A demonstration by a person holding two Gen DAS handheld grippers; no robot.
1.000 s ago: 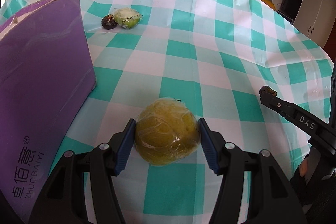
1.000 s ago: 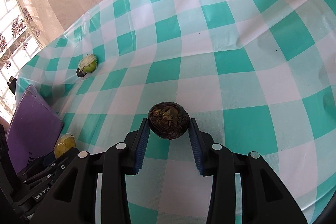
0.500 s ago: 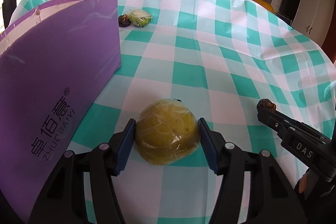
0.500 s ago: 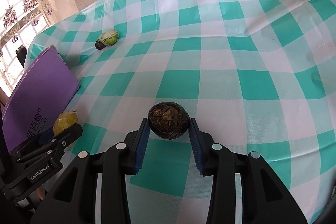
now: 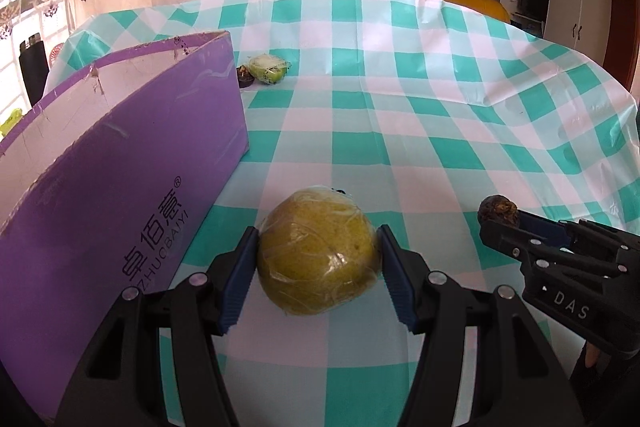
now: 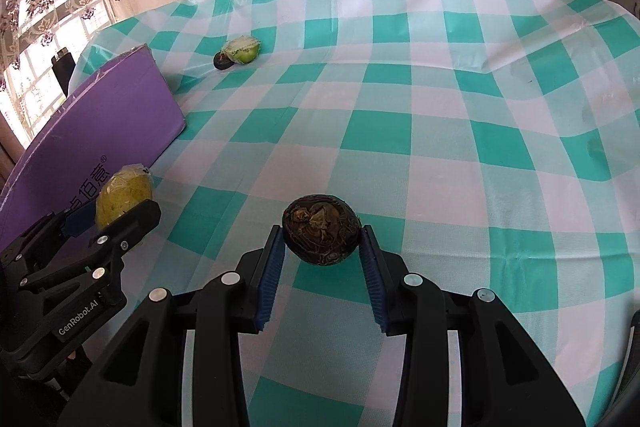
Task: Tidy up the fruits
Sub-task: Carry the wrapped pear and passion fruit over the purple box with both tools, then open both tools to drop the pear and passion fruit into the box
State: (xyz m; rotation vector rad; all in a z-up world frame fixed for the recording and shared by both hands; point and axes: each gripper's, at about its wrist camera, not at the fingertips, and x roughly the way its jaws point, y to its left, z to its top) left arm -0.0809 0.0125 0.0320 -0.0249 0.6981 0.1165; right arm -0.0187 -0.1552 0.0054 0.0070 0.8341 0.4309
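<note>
My left gripper [image 5: 318,267] is shut on a yellow-green fruit in plastic wrap [image 5: 318,261] and holds it above the table, beside the purple box [image 5: 120,195]. My right gripper [image 6: 322,243] is shut on a dark brown wrinkled fruit [image 6: 320,229], also above the table. Each gripper shows in the other's view: the right one [image 5: 500,217] to the right, the left one [image 6: 120,211] to the left with its fruit [image 6: 124,195]. A second wrapped green fruit [image 5: 267,68] and a small dark fruit [image 5: 245,76] lie at the far side, past the box's corner.
The table wears a teal and white checked cloth [image 5: 400,115] with creases at the right. The open purple box [image 6: 100,131] stands along the left edge. A wall and a curtained window lie behind; a doorway and cabinets are at the far right.
Both grippers have risen and tilted up with their fruits still held. The purple box and far fruits now sit lower in view, and the wall and window have come into sight.
</note>
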